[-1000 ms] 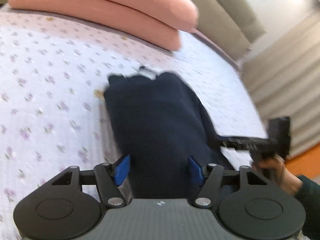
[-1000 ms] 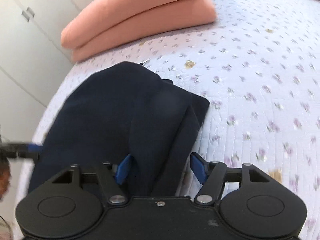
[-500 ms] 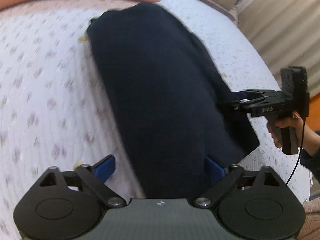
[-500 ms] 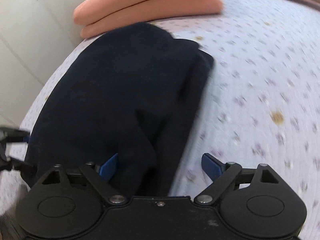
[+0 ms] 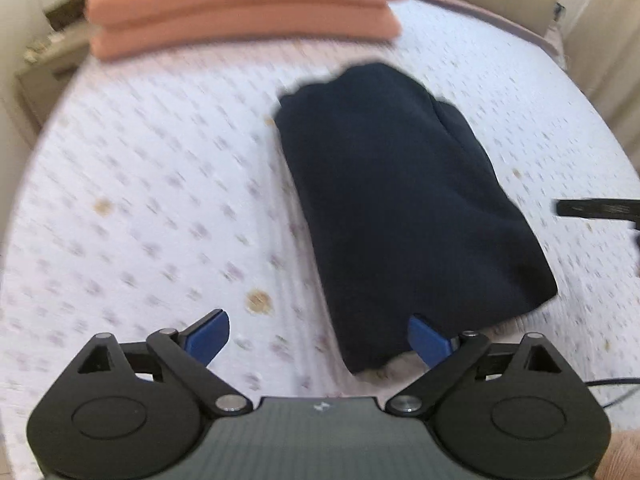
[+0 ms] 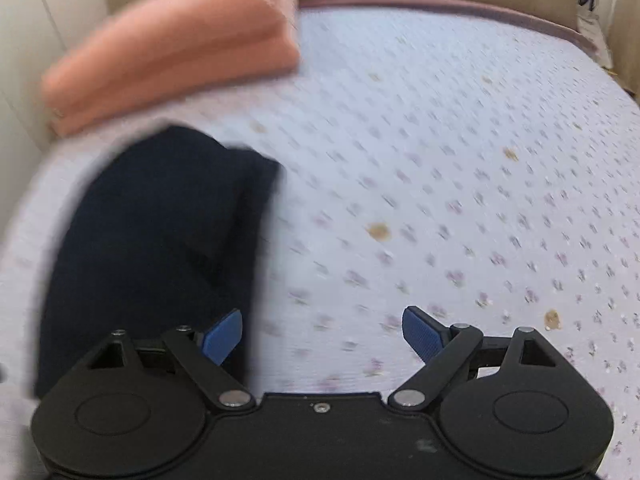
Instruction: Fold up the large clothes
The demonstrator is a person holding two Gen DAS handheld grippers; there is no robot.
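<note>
The left gripper (image 5: 318, 338) has its blue pads spread wide with nothing between them; its right pad sits just beside the near edge of the garment (image 5: 404, 208), perhaps touching it, though the blur hides that. The right gripper (image 6: 322, 334) is equally wide apart and empty, over bare sheet (image 6: 440, 200) with the garment to its left. The likely risk: a pad so near the hem could snag or drag it as the hand moves, pulling the top layer askew and undoing the fold. The garment is dark navy, folded into a thick, narrow oblong lying on the floral sheet, running from near to far, with a lower layer peeking out along its right side. Peach bedding (image 5: 244, 4) is stacked well beyond it.
</note>
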